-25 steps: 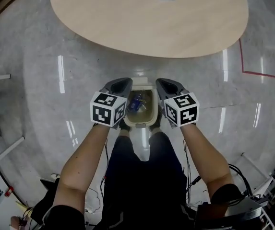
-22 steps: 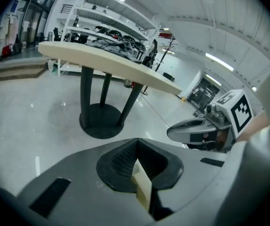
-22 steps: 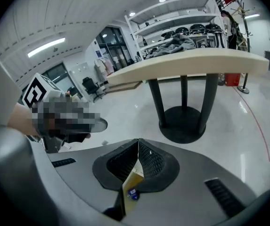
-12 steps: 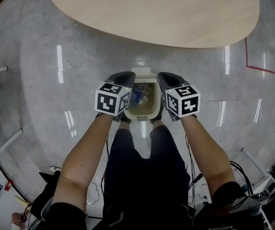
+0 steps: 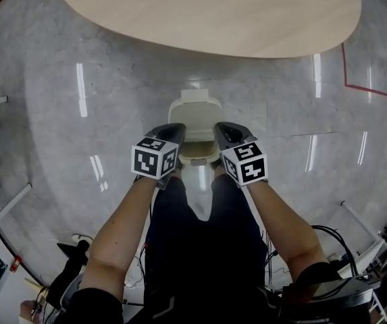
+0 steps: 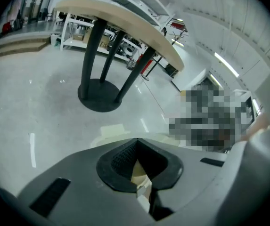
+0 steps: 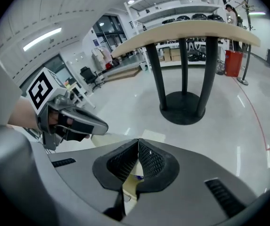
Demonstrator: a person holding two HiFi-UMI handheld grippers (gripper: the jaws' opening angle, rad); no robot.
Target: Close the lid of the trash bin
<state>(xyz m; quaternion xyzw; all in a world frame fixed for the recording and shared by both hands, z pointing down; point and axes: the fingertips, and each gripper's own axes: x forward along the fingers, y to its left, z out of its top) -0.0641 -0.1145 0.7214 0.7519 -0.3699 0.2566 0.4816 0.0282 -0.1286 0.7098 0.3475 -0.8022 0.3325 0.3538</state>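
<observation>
1. The bin point(image 5: 197, 158) stands on the grey floor point(image 5: 58, 127), just ahead of the person's knees and on the near side of the oval table point(image 5: 213, 12).
2. Its cream lid point(image 5: 194, 110) covers the far part of the bin. A darker strip shows between the lid and the near rim, and I cannot tell whether the lid is fully down.
3. The left gripper point(image 5: 171, 132) is beside the bin's left edge, with its tip near the lid's left corner. Whether it touches the lid is unclear from above.
4. The right gripper point(image 5: 225, 132) mirrors it on the bin's right edge, so the bin lies between the two.
5. In the left gripper view the jaws are pressed together at the tips and pinch nothing. A cream surface shows through the gap behind them.
6. In the right gripper view the jaws also meet at the tips with nothing between them. Cream plastic shows below, and the left gripper point(image 7: 64, 119) is just to the side.
7. Both forearms point(image 5: 122, 228) reach forward and down from the bottom of the head view.
8. A red line point(image 5: 355, 86) marks the floor at the far right.
</observation>
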